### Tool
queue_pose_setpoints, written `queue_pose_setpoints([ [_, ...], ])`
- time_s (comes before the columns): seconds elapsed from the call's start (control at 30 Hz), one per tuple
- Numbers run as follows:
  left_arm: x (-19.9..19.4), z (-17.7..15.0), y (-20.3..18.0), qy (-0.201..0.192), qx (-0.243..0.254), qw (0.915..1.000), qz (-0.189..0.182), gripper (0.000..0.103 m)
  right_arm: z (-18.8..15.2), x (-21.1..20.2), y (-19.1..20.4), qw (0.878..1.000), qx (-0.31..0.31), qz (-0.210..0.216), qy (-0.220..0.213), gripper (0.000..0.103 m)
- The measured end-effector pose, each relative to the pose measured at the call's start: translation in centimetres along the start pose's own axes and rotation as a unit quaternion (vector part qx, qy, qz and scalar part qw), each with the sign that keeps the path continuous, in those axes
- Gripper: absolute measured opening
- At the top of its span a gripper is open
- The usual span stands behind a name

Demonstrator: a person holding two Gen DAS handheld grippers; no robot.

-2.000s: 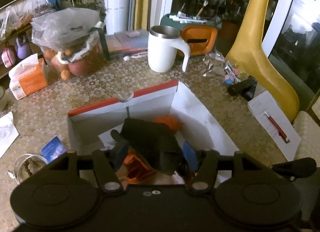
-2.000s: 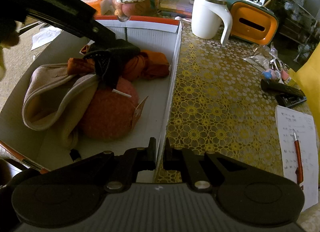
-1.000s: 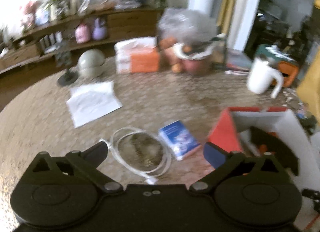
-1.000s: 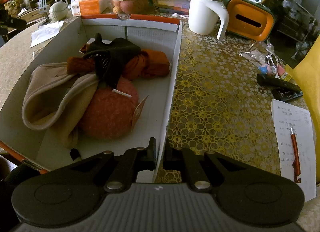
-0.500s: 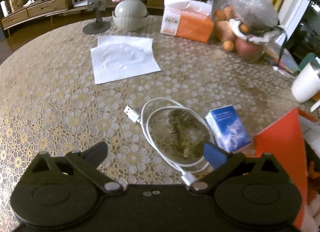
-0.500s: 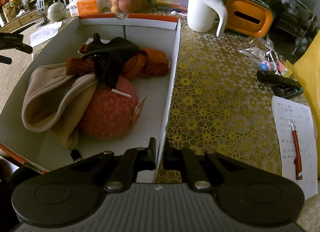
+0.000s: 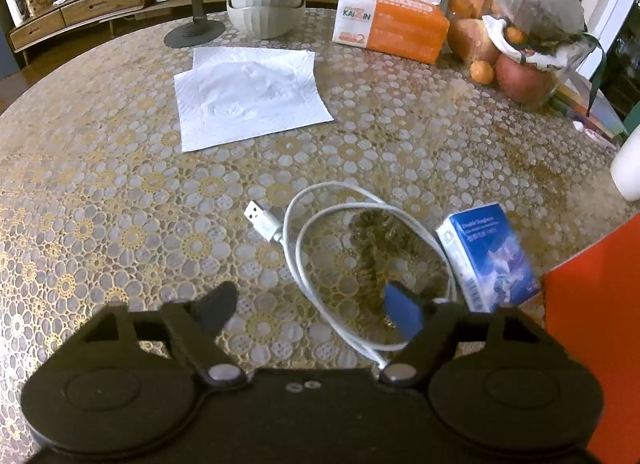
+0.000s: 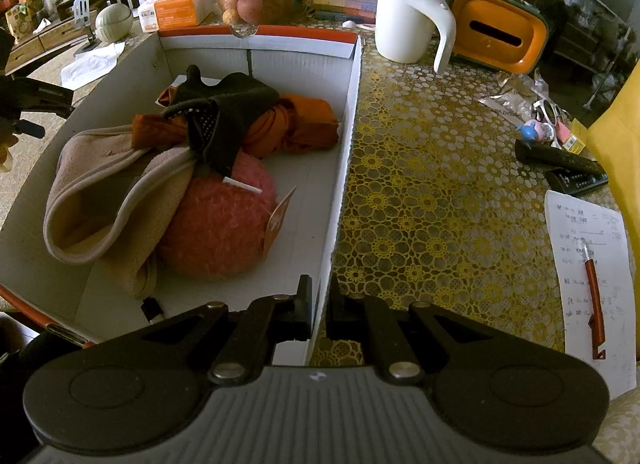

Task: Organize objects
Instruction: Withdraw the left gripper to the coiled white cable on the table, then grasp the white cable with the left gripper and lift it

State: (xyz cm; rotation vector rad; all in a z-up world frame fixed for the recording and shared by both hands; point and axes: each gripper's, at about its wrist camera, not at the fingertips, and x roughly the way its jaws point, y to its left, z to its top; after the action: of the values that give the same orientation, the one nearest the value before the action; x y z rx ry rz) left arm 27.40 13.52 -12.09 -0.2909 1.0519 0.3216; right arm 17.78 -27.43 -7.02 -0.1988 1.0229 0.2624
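Left tool (image 7: 306,306): fingers spread wide, empty, hovering low over the white cable (image 7: 320,252); likely lined up for picking it.
Right tool (image 8: 319,306): clamped shut on the near end of the box's right wall, one finger inside and one outside; presumably steadying the box (image 8: 344,152) against sliding.
Box: open, white inside, orange outside; landmark for all places below.
Box contents: beige cloth (image 8: 100,192) at left, pink plush ball (image 8: 216,224) at centre and touching the cloth, orange fabric (image 8: 296,124) toward the far wall, black glove (image 8: 228,112) draped on top.
White cable: loose coil on the surface (image 7: 100,184), just left of the box's orange outer wall; USB plug pointing away from the box.
Blue packet (image 7: 490,256): between cable and box, touching the coil, close to the orange wall.
Paper napkin (image 7: 248,96): flat, well left of the box and farther away.
Tissue pack (image 7: 390,26): beyond the box's far left corner, beside the fruit bag (image 7: 520,24).
White mug (image 8: 412,16): just past the box's far right corner.
Notepaper and red pen (image 8: 594,296): well right of the box.
Judgement: cable and packet appear the remaining loose items nearest the box; limp coil may slip from a pinch.
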Motion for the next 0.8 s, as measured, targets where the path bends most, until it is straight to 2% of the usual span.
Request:
queue_pose_setpoints([
  [0.07,0.1,0.0,0.0,0.002,-0.001,1.0,-0.005,0.058,0.0,0.0,0.0,1.0,0.001,0.0,0.0,0.005],
  [0.13,0.1,0.0,0.1,0.002,-0.008,0.9999,-0.015,0.053,-0.1,0.0,0.0,1.0,0.001,0.001,0.0,0.005],
  [0.33,0.0,-0.1,0.4,0.002,-0.019,0.9995,-0.023,0.046,0.0,0.0,0.0,1.0,0.001,0.0,-0.001,0.005],
  [0.43,-0.3,-0.1,0.8,-0.001,-0.035,0.9993,-0.013,0.04,-0.1,0.0,0.0,1.0,0.002,0.001,-0.001,0.005],
  [0.67,-0.1,0.0,0.9,0.004,-0.033,0.9994,0.001,0.039,-0.2,0.0,0.0,1.0,0.001,0.001,-0.001,0.006],
  [0.8,0.2,0.0,-0.1,0.003,-0.016,0.9998,0.011,0.038,-0.2,0.0,0.0,1.0,0.0,0.0,-0.001,0.006],
])
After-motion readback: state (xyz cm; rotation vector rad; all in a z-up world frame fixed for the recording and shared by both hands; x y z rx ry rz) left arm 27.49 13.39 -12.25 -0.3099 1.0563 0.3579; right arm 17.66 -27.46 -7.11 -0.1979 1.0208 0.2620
